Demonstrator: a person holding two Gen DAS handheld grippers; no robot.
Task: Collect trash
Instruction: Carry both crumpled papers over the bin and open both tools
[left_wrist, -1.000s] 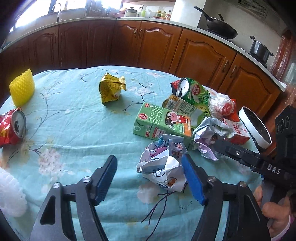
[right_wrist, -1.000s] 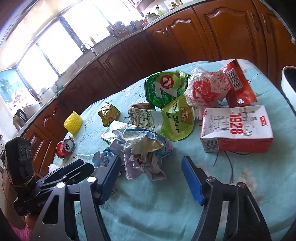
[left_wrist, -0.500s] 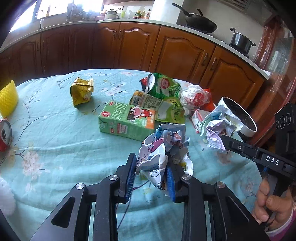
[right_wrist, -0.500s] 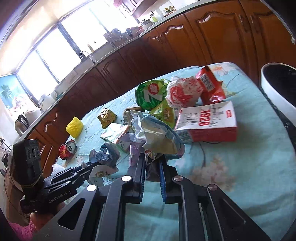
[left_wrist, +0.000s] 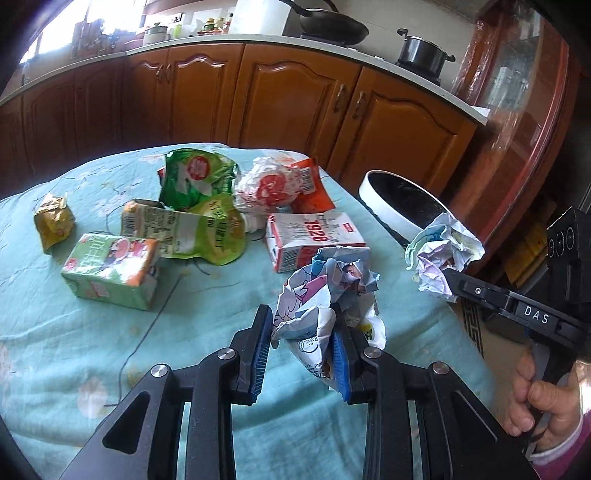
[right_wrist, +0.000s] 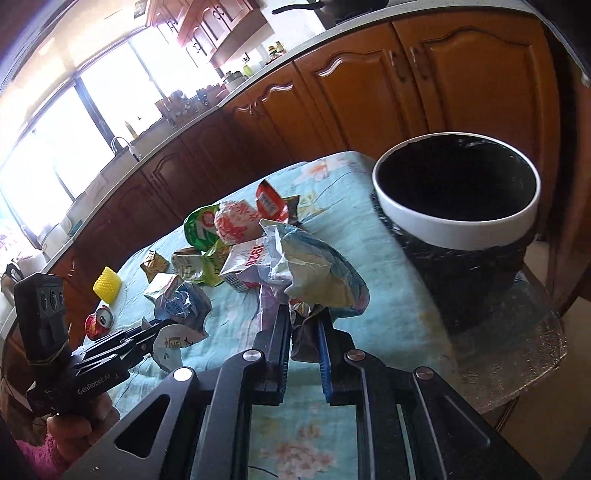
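Right gripper (right_wrist: 303, 343) clamps a crumpled wrapper (right_wrist: 314, 273) nearest the bin (right_wrist: 456, 221), just off the table's right edge; left gripper (left_wrist: 301, 350) pinches a paper wad (left_wrist: 328, 291) farther back.

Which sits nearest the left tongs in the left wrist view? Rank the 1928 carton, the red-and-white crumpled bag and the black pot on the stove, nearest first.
1. 1928 carton, on the tablecloth just beyond the left tongs.
2. Red-and-white crumpled bag, behind the carton, mid-table.
3. Black pot, on the stove, far right.
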